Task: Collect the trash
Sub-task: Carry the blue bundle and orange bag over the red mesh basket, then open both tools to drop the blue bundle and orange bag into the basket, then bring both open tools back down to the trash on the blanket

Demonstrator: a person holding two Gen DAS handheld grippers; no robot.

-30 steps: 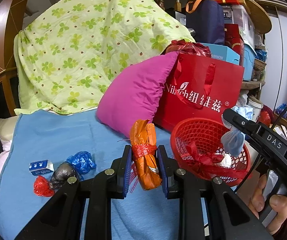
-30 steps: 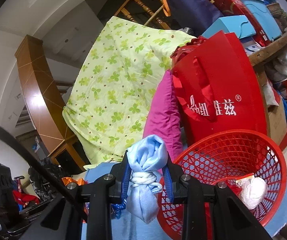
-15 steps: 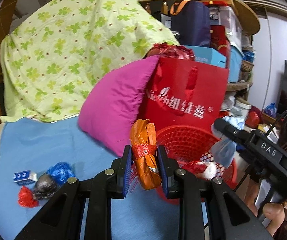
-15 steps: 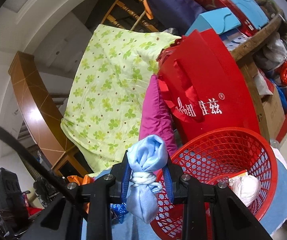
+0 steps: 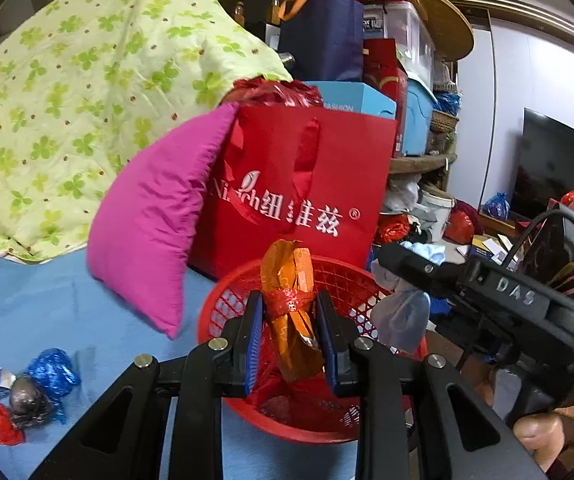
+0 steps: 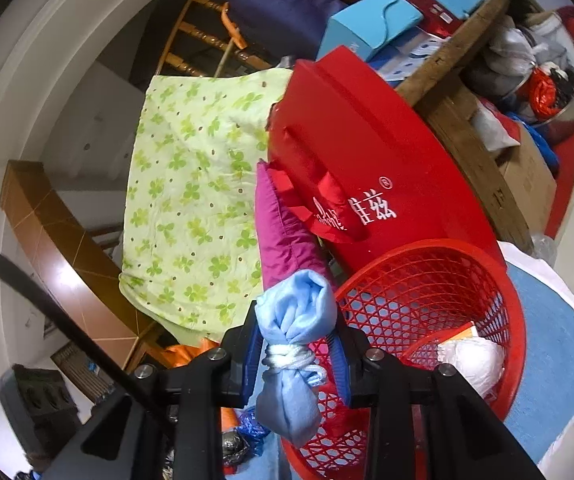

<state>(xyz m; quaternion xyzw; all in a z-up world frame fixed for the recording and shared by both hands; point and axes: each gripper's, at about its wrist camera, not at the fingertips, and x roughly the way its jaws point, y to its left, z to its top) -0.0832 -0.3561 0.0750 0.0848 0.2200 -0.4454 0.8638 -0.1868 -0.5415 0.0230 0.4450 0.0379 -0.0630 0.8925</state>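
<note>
My left gripper is shut on an orange wrapper bundle tied with red tape, held over the near rim of the red mesh basket. My right gripper has a light blue cloth bundle, knotted with white cord, between its blue pads. Its jaws are opening, though the pads still touch the bundle. The bundle hangs over the left rim of the basket. The basket holds a white wad and red scraps. In the left wrist view the right gripper reaches in from the right.
A pink pillow and a red paper bag lean behind the basket, in front of a green clover quilt. On the blue sheet at the left lie a blue foil scrap, a dark ball and a red scrap.
My left gripper carried the orange bundle to the right, from over the blue sheet to over the basket. My right gripper rolled and came closer to the basket with the blue bundle.
</note>
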